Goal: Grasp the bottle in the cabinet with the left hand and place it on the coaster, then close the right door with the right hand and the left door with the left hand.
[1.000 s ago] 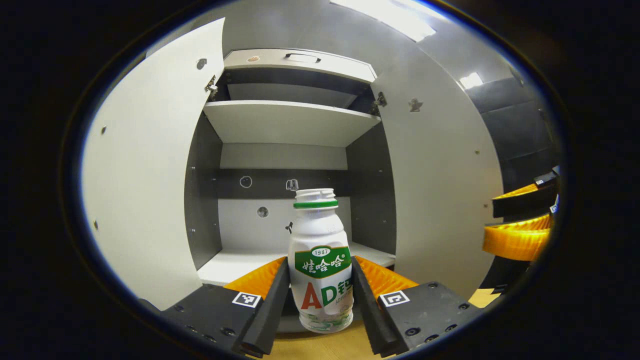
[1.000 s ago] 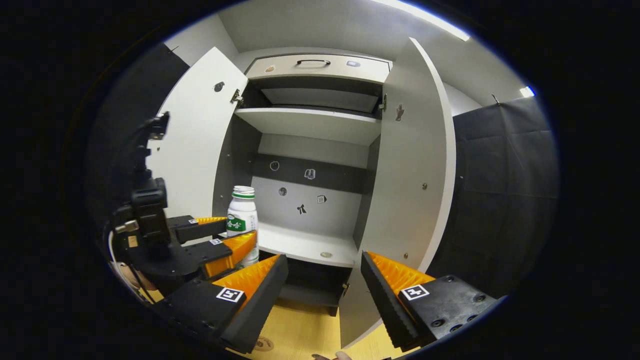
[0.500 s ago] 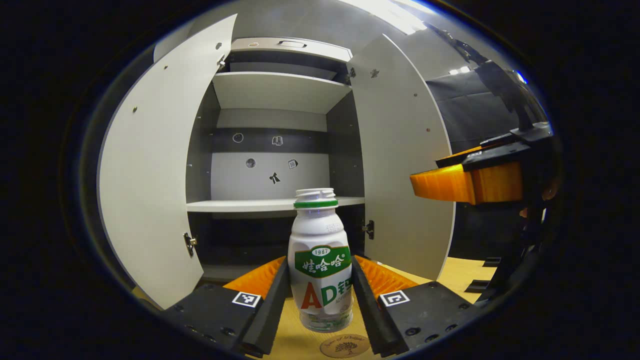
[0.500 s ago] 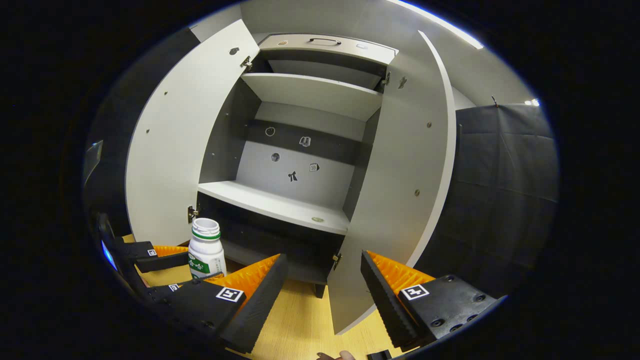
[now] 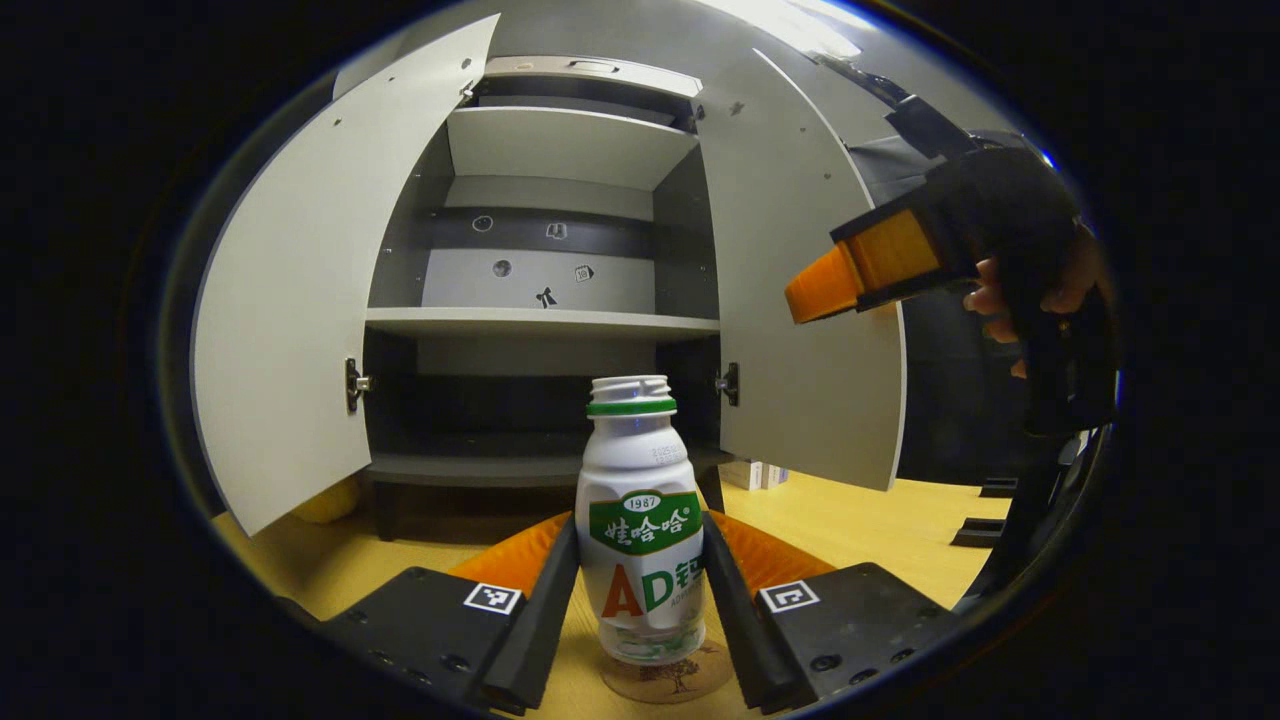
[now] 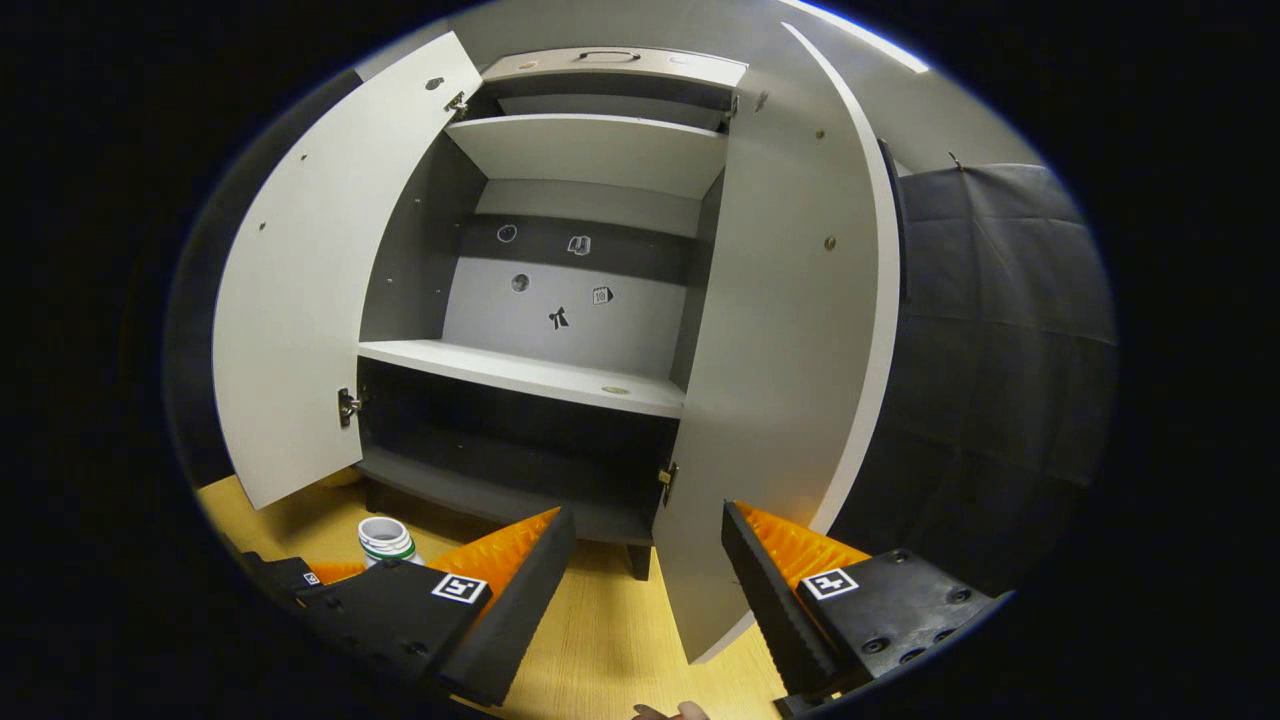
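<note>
Left gripper (image 5: 640,590): I've got both fingers clamped on the bottle (image 5: 641,530), one on each side of the label band, bottle upright. Its base sits over the coaster (image 5: 672,678) at 6 o'clock in the left gripper view; I can't tell if it's touching or just above. The coaster lies on the wooden table (image 5: 870,520).

In the right gripper view, the bottle's cap (image 6: 385,540) pokes up at 7 o'clock, behind the left gripper's body (image 6: 300,578).

Right gripper (image 6: 648,580): fingers spread wide, nothing between them, only table and the lower edge of the right door (image 6: 790,330) beyond the gap. From the left gripper view I see the right gripper (image 5: 875,262) at 2 o'clock with a hand (image 5: 1030,300) wrapped around its handle, up beside the right door's outer edge; contact not clear.

Cabinet (image 6: 590,150): both doors swung open. Left door (image 6: 320,270) at 9 to 10 o'clock, right door at 2 to 3 o'clock in the right gripper view. Middle shelf (image 6: 530,370) has a small round mark near its right end. Stickers (image 6: 560,318) on the back panel.
</note>
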### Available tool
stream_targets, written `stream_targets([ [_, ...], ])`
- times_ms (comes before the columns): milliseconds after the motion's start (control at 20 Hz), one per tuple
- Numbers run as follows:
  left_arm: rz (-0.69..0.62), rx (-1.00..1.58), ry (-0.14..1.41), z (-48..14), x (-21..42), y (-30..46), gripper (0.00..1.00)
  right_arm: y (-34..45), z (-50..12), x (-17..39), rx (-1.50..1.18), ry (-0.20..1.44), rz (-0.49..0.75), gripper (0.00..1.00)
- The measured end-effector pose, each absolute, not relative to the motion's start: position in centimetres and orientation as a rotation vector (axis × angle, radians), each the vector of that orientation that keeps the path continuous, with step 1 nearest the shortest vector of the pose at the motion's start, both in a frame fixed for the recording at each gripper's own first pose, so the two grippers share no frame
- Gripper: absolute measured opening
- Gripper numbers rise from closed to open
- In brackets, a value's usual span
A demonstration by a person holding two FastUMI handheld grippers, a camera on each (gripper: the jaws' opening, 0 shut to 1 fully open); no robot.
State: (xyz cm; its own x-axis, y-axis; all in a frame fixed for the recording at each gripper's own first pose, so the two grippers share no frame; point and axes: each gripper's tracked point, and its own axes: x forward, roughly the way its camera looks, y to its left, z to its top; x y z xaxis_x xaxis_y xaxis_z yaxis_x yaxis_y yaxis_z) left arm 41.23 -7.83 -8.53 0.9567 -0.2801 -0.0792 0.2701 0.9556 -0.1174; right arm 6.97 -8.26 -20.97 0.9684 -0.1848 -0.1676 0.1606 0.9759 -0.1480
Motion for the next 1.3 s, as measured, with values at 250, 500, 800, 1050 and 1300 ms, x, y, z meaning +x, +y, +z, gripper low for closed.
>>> stream_targets([
  [250, -0.286, -0.084, 0.102, -9.2, 41.5, -7.8, 0.72, -7.7, -22.3, 7.3, -0.124, 0.183, -0.136, 0.98],
  [500, -0.280, -0.045, 0.072, -9.1, 41.4, -7.7, 0.72, -8.0, -23.6, 7.0, -0.089, 0.202, -0.128, 0.98],
  [800, -0.270, -0.014, 0.055, -9.3, 41.3, -8.0, 0.81, -8.4, -24.0, 6.5, -0.105, 0.223, -0.127, 0.98],
  [1050, -0.234, -0.030, 0.043, -7.6, 41.7, -7.3, 0.96, -8.4, -22.2, 6.1, -0.120, 0.195, -0.121, 0.98],
  [1300, -0.234, -0.042, 0.018, -2.8, 41.7, -6.2, 0.95, -7.6, -19.1, 5.0, -0.113, 0.184, -0.095, 0.98],
])
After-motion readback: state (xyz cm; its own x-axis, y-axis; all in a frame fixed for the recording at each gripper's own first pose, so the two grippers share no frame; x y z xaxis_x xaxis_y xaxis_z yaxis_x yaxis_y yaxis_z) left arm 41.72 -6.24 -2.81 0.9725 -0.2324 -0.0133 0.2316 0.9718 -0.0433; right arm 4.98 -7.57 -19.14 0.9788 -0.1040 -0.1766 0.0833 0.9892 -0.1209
